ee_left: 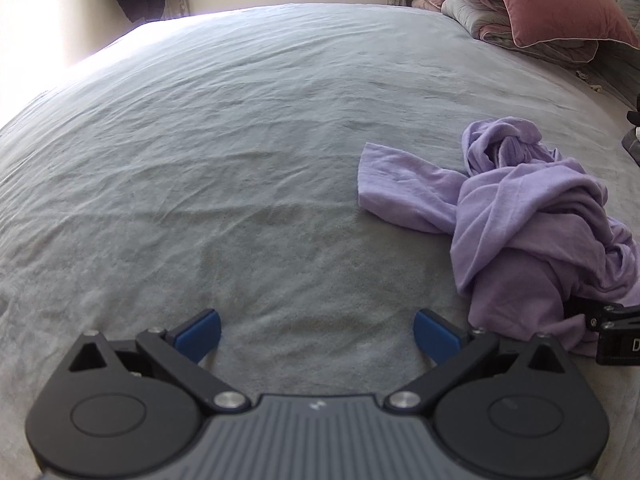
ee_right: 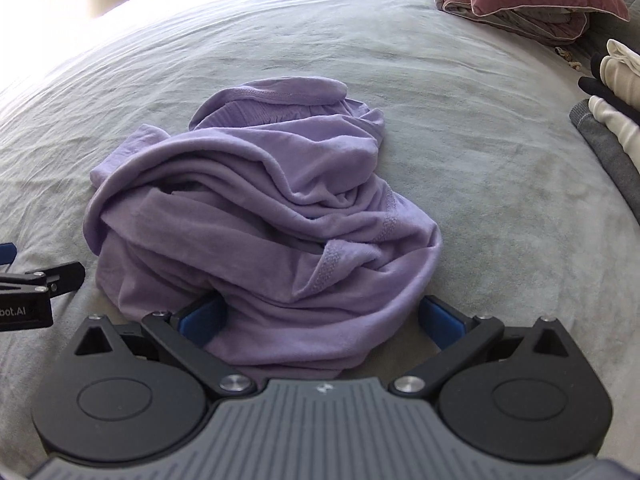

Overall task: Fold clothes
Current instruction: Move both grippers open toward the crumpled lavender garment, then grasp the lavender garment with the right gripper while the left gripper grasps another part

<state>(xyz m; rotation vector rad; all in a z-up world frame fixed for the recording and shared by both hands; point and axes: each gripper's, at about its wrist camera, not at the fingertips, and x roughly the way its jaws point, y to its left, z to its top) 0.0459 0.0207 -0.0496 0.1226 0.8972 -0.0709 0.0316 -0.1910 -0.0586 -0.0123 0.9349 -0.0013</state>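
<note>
Both grippers, left (ee_left: 317,336) and right (ee_right: 322,322), gape wide; crumpled shirt (ee_right: 260,208) risks multi-layer pinch.

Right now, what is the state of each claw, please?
Left claw: open, holding nothing, over the bare bedsheet.
Right claw: open, fingers either side of the purple garment, not closed on it.

Both cameras sit low at the near edge of the grey bed (ee_left: 240,140), looking across it toward the pillows (ee_left: 552,4) by the far wall. The left view faces bare sheet, the crumpled lilac garment (ee_left: 532,232) off to its right. The right view hangs close over that garment (ee_right: 260,216), nearly centred.
</note>
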